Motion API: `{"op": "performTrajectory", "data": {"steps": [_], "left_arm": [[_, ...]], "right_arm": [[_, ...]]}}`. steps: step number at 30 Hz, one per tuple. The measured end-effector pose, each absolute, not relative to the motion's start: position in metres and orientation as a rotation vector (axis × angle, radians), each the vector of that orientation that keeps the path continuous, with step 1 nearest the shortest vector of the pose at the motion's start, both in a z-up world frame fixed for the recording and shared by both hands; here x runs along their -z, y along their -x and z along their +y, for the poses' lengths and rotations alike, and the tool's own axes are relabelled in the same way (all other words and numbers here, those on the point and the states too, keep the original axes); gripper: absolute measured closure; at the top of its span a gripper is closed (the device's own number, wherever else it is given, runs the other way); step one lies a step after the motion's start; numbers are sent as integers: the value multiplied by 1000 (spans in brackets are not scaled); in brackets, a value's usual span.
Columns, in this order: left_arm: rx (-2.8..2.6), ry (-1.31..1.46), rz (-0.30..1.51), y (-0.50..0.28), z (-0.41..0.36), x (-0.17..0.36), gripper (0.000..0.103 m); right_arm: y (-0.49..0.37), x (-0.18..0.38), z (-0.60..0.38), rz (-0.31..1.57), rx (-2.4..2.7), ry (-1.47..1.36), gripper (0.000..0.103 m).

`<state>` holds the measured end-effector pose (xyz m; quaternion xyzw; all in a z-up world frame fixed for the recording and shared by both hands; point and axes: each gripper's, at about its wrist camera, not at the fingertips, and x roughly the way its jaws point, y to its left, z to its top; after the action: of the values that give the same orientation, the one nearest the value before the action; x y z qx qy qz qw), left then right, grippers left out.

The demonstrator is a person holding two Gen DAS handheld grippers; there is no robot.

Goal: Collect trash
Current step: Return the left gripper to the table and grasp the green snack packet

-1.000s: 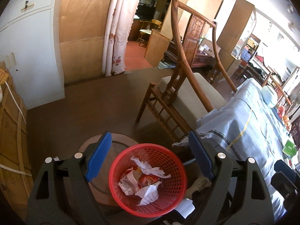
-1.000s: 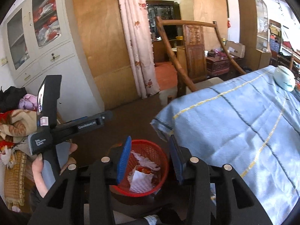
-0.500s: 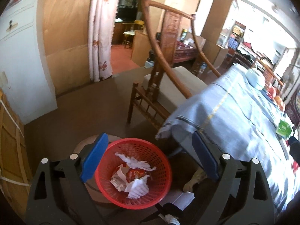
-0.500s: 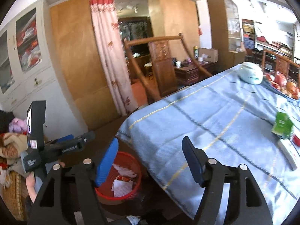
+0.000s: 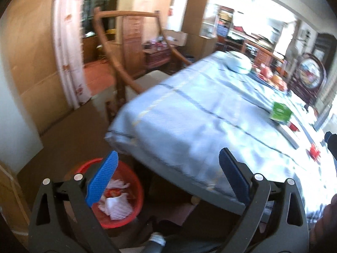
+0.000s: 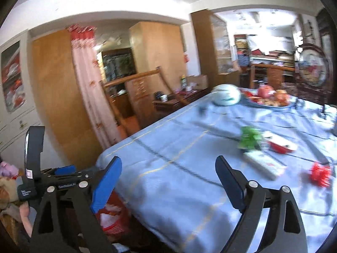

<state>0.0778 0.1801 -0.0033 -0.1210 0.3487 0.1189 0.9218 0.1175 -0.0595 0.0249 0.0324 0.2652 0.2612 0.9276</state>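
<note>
Both views were smeared with motion blur, so small details could not be made out. The left gripper [image 5: 166,172] had its blue-padded jaws spread wide apart with nothing between them, and it hung over the near corner of the table [image 5: 189,122], which was covered in a pale blue cloth with thin dark and yellow stripes. On the floor just beside that corner, low at the left, stood the red basket [image 5: 134,181], holding crumpled white paper [image 5: 118,206] and a bit of red wrapper. The right gripper [image 6: 168,179] was likewise spread wide and empty, raised above the cloth and pointing across the tabletop [image 6: 168,147]. Ahead of it and to the right lay a crumpled red scrap [image 6: 320,174], apart from the other items, with a flat white box [image 6: 263,164] nearer the middle, a green carton [image 6: 249,138] just behind the box, and a red-and-white packet [image 6: 281,144] beside the carton. Farther back on the cloth sat a round white object [image 6: 226,94] and a plate of red and orange food [image 6: 271,98]. A wooden armchair [image 5: 126,71] stood at the table's far-left side, before a floral curtain [image 5: 71,52]
</note>
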Motion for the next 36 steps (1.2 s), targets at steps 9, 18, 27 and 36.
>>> {"op": "performTrajectory", "data": {"steps": [9,18,27,36], "left_arm": [[-63,58,717,-143,76,-10,7],[101,-30,740,-223,-14,-10,7],[160,-25,808,-305,-62,6,7],[188,29,837,-340,-69,13,7]], "right_arm": [[-129,-10,-181,523,-246,-142,10],[-147,17,-265,542,-9,-184,10],[-176,42,-308,595,33,-282,9],[-185,45,-309,605,22,-309,9]]}}
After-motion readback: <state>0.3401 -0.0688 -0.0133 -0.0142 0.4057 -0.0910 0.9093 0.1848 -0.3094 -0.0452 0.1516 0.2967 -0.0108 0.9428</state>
